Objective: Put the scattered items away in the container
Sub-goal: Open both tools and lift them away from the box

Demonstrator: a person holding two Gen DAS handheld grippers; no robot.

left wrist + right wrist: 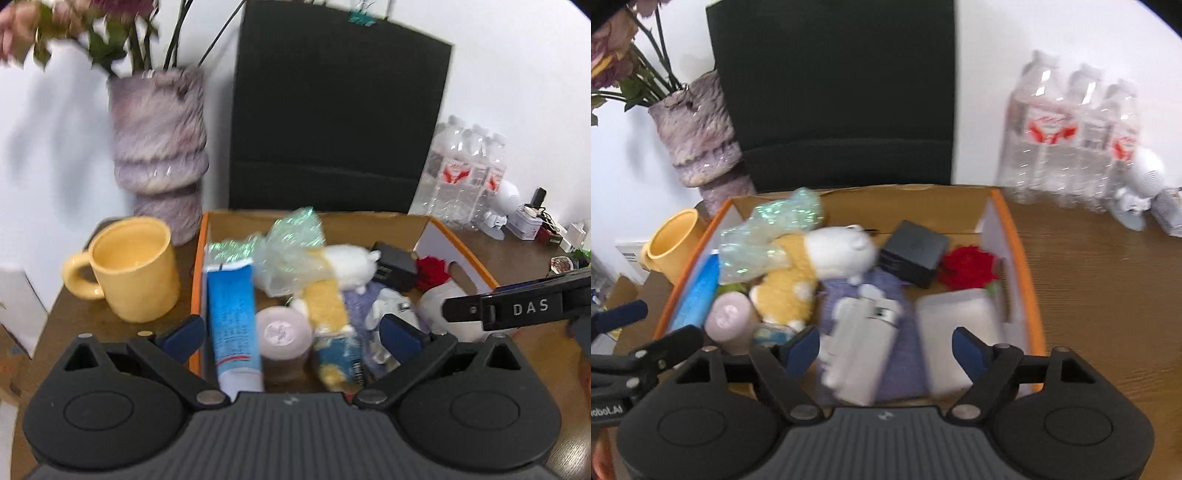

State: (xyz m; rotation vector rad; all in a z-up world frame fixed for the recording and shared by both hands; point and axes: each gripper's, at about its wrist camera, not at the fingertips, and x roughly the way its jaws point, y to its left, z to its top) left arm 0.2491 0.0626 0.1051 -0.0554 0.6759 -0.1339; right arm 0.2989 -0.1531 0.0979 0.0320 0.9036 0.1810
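- cardboard box (1032, 295) sits ahead of and below both sets of fingers, already full
- yellow mug (133, 269) on worktop, left of the left gripper (293, 332), nearer arm
- left gripper fingers spread, empty
- right gripper (886, 349) fingers wide, holding nothing

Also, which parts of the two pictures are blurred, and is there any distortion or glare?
Left wrist view: flowers smeared by motion, vase soft, fisheye bends the black panel. Right wrist view: stronger blur on the white bottle and water bottles; slight glare on the table.
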